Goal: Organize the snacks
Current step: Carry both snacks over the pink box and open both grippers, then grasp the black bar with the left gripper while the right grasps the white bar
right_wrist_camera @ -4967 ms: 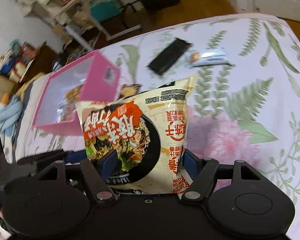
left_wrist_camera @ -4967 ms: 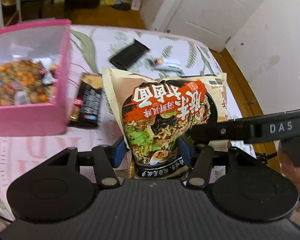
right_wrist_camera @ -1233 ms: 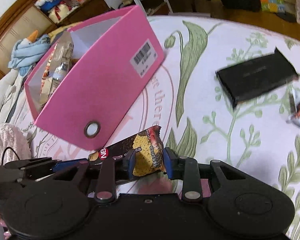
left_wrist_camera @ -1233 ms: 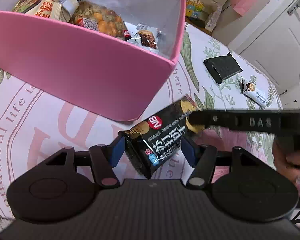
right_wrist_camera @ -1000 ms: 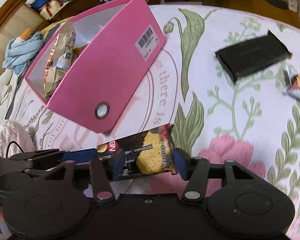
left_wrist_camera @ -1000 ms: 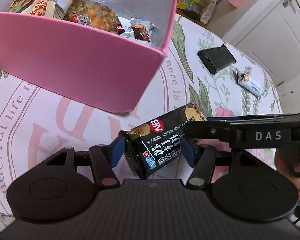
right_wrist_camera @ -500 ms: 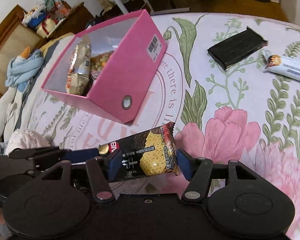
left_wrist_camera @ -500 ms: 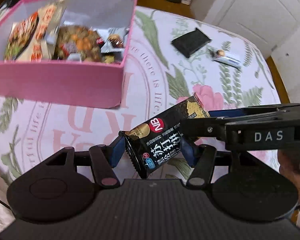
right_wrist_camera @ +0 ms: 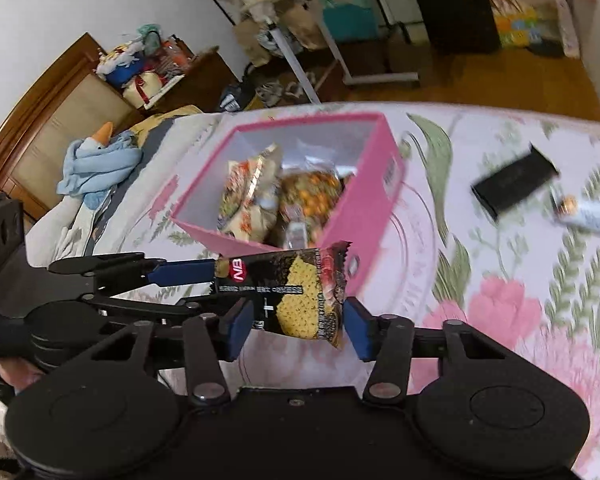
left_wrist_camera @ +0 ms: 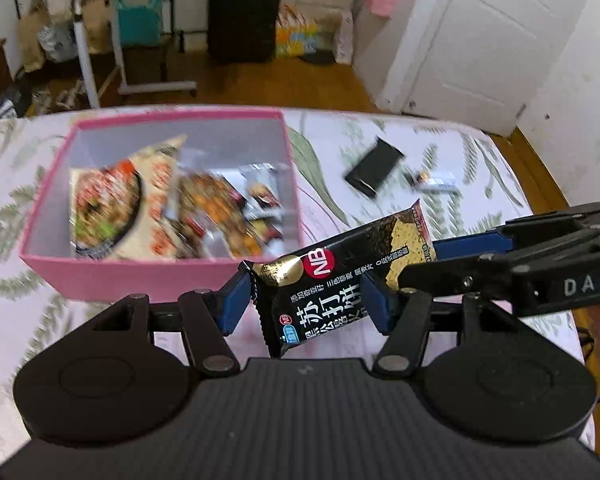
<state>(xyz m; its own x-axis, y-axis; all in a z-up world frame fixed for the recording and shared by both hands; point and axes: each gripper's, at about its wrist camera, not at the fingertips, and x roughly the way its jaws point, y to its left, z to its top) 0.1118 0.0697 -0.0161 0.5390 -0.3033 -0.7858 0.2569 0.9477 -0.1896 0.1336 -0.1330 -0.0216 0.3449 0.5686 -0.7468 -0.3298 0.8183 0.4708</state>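
Gripping opposite ends of one black foil soda-cracker packet (left_wrist_camera: 342,276), both tools hold it aloft above the floral bedspread (right_wrist_camera: 500,308). The left gripper (left_wrist_camera: 306,300) pinches the end bearing the red logo; the right gripper (right_wrist_camera: 296,322) pinches the cracker-picture end. The packet hangs just before the open pink cardboard box (left_wrist_camera: 120,278), which contains a noodle bag (left_wrist_camera: 112,208) and other snack packs.

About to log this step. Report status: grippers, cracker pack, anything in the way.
Left gripper and right gripper both shut on black cracker pack, held above the bedspread. Pink box just ahead, noodle bag inside. Path looks clear.
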